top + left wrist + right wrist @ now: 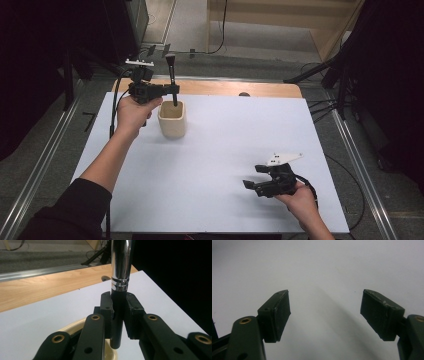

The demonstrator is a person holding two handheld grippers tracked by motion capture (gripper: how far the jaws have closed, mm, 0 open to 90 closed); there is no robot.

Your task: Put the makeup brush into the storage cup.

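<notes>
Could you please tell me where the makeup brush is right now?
In the high view, far left: the makeup brush stands upright in the left gripper, its lower end just above the cream cup.

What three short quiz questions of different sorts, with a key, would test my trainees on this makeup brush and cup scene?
1. True or false: the left gripper is shut on the makeup brush.
2. Multiple choice: the lower end of the brush is A) lying flat on the white table, B) upright at the mouth of the cream cup, C) held in the right gripper.
3. Fill in: the right gripper's jaws stand ____, with nothing between them.

Key: 1 true; 2 B; 3 open.
</notes>
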